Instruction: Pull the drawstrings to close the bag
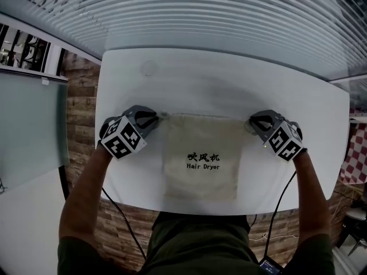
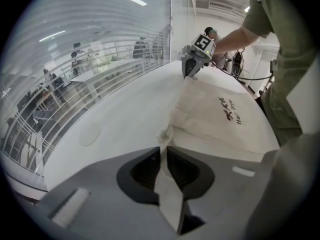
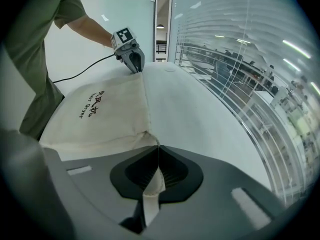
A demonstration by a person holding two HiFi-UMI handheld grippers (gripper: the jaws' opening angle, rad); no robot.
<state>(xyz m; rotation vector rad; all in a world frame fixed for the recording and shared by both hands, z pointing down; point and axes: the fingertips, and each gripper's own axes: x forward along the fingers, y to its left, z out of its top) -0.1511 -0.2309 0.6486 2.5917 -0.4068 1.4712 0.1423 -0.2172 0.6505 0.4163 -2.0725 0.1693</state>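
Clamping left gripper [image 1: 155,118] and right gripper [image 1: 252,122] tight on left drawstring [image 2: 167,186] and right drawstring [image 3: 151,196], flanking the bag [image 1: 200,153] at the table [image 1: 218,79]'s near edge, mouth running straight between them.

The white surface [image 1: 200,79] has round corners. A cream cloth bag [image 1: 200,133] lies flat on it, in the middle, close to the near edge. The bag has black words on it. A faint round mark [image 1: 149,68] shows at the back left.
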